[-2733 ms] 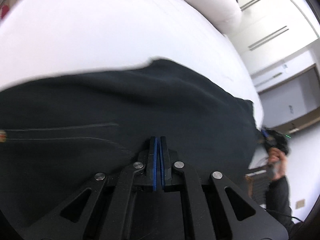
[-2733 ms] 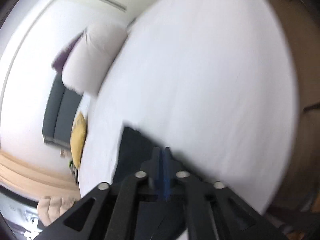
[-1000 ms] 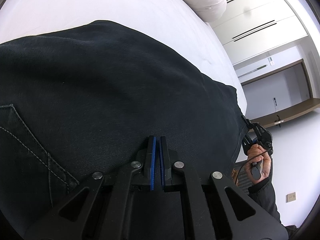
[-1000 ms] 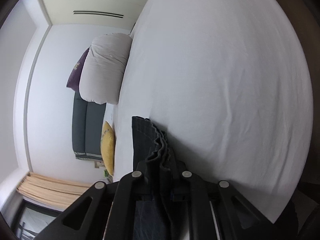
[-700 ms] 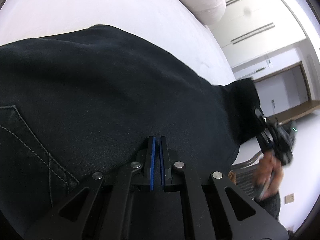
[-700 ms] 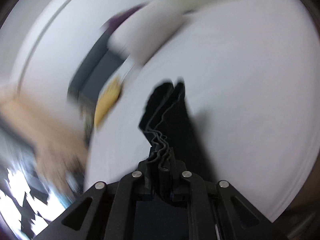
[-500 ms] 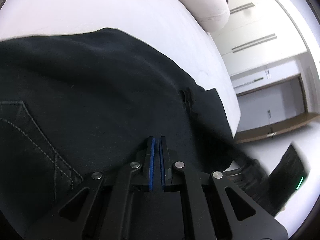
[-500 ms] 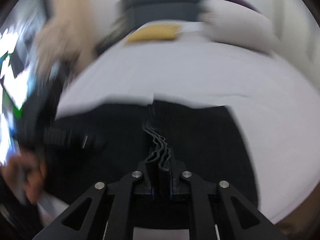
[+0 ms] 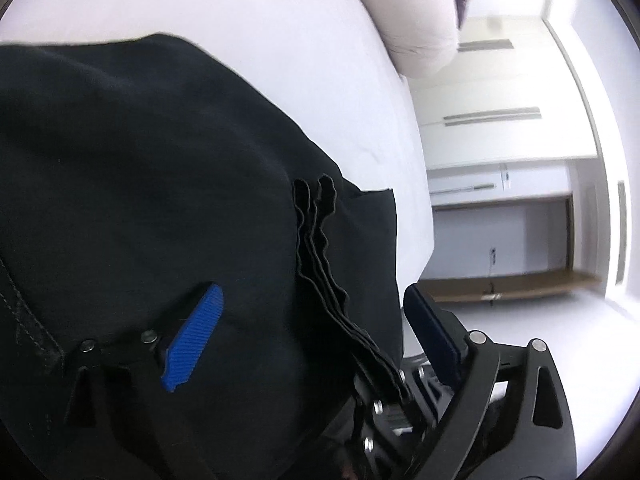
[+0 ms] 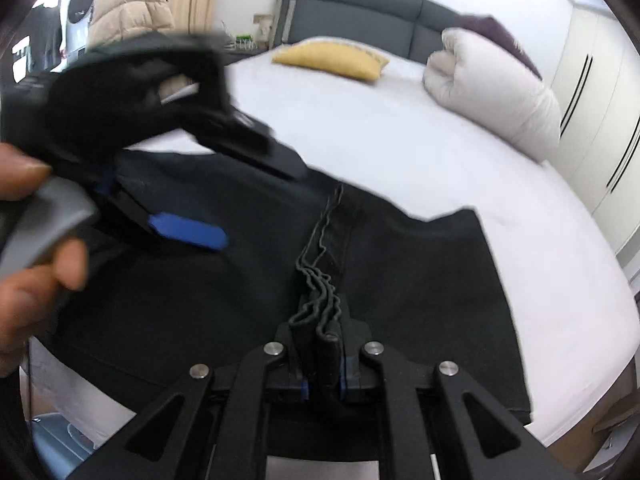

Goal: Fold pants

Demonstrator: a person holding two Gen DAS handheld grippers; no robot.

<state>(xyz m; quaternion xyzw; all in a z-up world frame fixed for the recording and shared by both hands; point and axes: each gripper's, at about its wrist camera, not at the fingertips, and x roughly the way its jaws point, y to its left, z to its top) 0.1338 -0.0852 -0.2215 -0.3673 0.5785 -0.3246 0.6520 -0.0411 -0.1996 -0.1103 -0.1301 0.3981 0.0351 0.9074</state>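
We are partway through folding the black pants, which lie spread across the white bed and fill the near half of the right wrist view, one squared end reaching out toward 3 o'clock. Our right gripper is clamped on a bunched stack of fabric edges; several wavy layers stand up from between its closed fingers at 6 o'clock and run away toward 12 o'clock as a ridge over the flat cloth. Our left gripper has its fingers spread wide and holds nothing: in its own view the blue pads sit apart at about 7 o'clock and 4 o'clock, with the same ridge of layers passing between them, and the right gripper's body shows dark at 5 o'clock. From the right wrist view the left gripper hangs blurred at 10 o'clock above the cloth, our left hand on its grey handle at 9 o'clock. We judge this to be the step where the carried end is laid over the rest of the garment and one side has let go. Next we would expect to need the right fingers to release the bunch so the layers settle flat, then both grippers to smooth or take a fresh edge for another fold. A pale rolled duvet and a yellow pillow lie well beyond, toward 1 and 12 o'clock.
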